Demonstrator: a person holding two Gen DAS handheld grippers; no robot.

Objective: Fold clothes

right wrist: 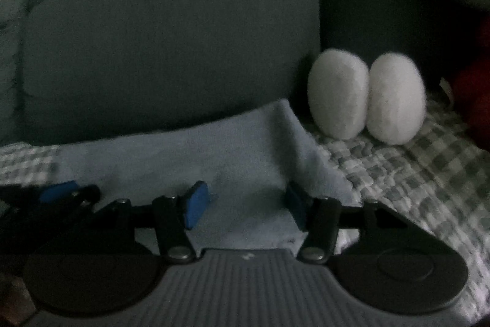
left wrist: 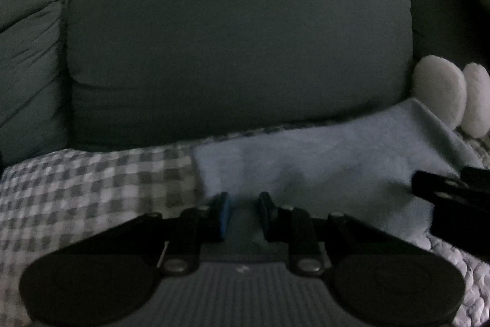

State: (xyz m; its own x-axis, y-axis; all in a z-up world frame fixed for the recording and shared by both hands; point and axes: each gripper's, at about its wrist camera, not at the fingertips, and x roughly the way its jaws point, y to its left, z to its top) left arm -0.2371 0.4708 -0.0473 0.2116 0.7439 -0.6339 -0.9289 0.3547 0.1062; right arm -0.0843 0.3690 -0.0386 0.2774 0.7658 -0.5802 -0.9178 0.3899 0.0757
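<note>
No legible text or labels anywhere.

Pale blue fleecy cloth (right wrist: pixel 245 155): soft, matt, slightly fuzzy nap. Grey-and-white checked cover (left wrist: pixel 92 183) under it: woven cloth, puckered, rough-looking. Dark green sofa cushion (left wrist: pixel 239 36) at 12 o'clock: smooth matt fabric, stitched seams. Two white oval pads (right wrist: pixel 364 97) at 2 o'clock in the right view: fuzzy, felt-like. Left gripper (left wrist: pixel 243 215) and right gripper (right wrist: pixel 245 204): matt black plastic links, shiny metal rivets, blue rubbery-looking finger pads (right wrist: pixel 196 204), ribbed grey plastic base. Dark red object (right wrist: pixel 474 88) at 3 o'clock: material unclear.
</note>
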